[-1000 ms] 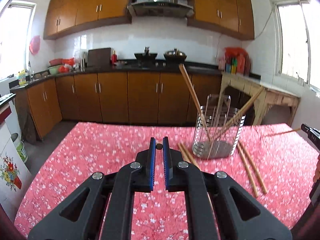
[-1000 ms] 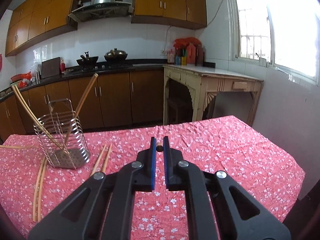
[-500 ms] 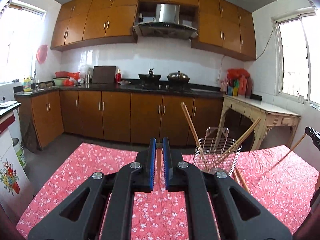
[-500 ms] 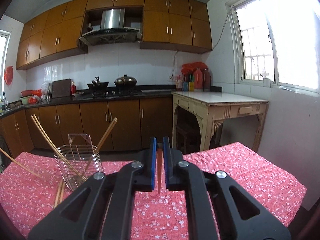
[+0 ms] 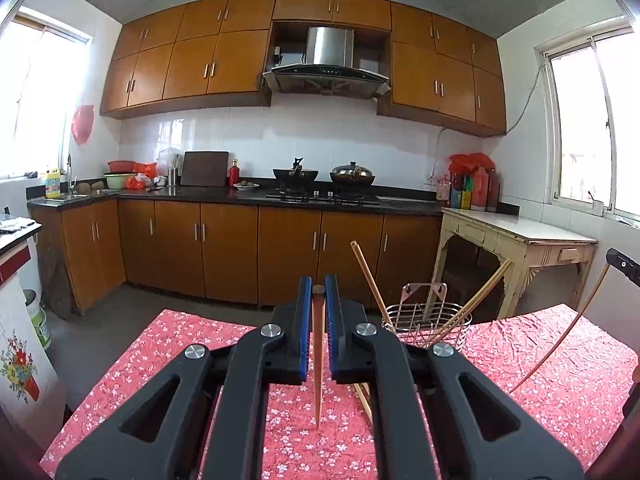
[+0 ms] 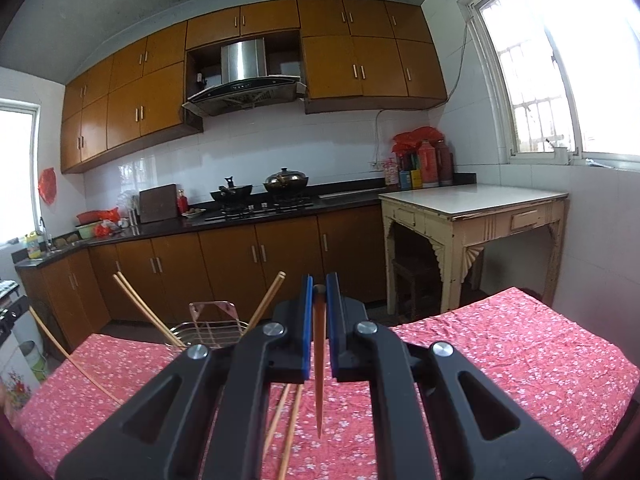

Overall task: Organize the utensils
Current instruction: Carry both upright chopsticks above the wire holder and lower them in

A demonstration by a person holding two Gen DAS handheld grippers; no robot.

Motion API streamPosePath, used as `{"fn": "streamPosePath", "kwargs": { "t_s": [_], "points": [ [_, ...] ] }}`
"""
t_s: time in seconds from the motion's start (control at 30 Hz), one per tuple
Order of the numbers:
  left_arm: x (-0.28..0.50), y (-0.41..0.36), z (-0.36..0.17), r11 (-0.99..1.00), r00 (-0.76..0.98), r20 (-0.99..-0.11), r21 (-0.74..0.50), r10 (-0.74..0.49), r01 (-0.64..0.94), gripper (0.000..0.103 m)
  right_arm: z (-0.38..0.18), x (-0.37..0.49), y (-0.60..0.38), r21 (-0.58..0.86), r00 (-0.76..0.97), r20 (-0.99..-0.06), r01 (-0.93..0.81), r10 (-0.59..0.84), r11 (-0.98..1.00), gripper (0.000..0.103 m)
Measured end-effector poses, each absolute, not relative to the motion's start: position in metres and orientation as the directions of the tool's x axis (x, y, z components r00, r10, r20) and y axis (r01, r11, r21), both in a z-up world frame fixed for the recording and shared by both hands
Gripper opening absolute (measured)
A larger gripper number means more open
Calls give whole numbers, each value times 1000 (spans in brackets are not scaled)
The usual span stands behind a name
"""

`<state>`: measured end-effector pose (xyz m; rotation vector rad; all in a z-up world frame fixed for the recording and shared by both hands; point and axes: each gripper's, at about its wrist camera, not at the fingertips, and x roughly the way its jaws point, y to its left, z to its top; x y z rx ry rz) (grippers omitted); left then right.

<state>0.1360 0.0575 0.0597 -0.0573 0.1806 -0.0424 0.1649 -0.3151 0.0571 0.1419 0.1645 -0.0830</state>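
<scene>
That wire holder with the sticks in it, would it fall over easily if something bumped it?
Probably yes. The wire holder is open wire, so likely light. The chopsticks inside lean far out past its rim, adding leverage. The wrinkled tablecloth may give uneven footing.

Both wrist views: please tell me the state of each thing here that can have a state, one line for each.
left gripper: jaws shut on a chopstick.
left chopstick: held, hanging tip down above the tablecloth.
right gripper: jaws shut on a chopstick.
right chopstick: held, hanging tip down.
wire holder: upright, with chopsticks leaning inside.
loose chopsticks: lying flat on the tablecloth.
</scene>
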Motion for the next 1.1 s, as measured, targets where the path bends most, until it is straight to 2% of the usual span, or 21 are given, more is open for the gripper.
{"fn": "streamPosePath", "kwargs": {
  "t_s": [0.3,0.73,0.97,1.1],
  "points": [
    [139,55,76,994,984,-161,-96,-72,57,7,78,165,-306,188,990,-135,1,25,982,8],
    [157,19,162,981,989,-17,-131,-148,145,7,145,182,-280,214,994,10,-108,108,971,8],
    [193,-14,183,985,993,55,-131,-103,109,7,163,226,-265,202,995,55,-97,87,975,8],
    [221,-24,180,982,996,56,-168,-75,84,7,163,261,-257,205,995,66,-88,76,975,8]
  ]
}}
